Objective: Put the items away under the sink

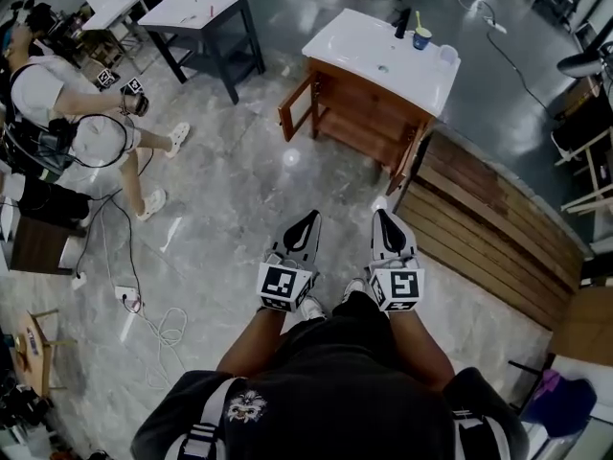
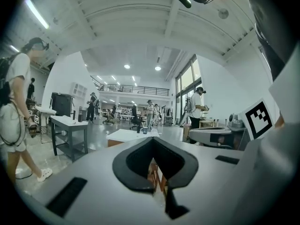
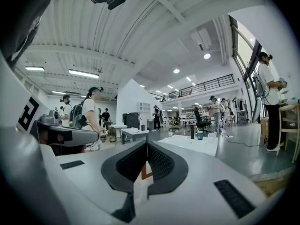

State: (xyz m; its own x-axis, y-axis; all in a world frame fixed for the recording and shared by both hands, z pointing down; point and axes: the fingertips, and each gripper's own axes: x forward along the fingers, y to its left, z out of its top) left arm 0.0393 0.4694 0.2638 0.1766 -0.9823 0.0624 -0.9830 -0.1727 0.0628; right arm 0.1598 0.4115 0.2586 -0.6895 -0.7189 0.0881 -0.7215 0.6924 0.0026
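A wooden sink cabinet (image 1: 359,103) with a white basin top (image 1: 369,46) stands ahead of me across the grey floor, both its doors swung open. On the top are a dark bottle (image 1: 403,22), a blue cup (image 1: 421,38) and a white cup (image 1: 448,54). My left gripper (image 1: 308,220) and right gripper (image 1: 383,217) are held side by side in front of my body, pointing level at the cabinet and well short of it. Both are shut with nothing between the jaws. Past the left gripper (image 2: 153,138) the basin top (image 2: 124,135) shows; past the right gripper (image 3: 146,142) show the bottle (image 3: 191,131) and blue cup (image 3: 199,135).
A dark table (image 1: 206,12) stands left of the cabinet. A person (image 1: 57,113) with gear stands at far left. A low wooden plank platform (image 1: 488,218) runs along the right of the cabinet. Cables and a power strip (image 1: 126,295) lie on the floor to my left.
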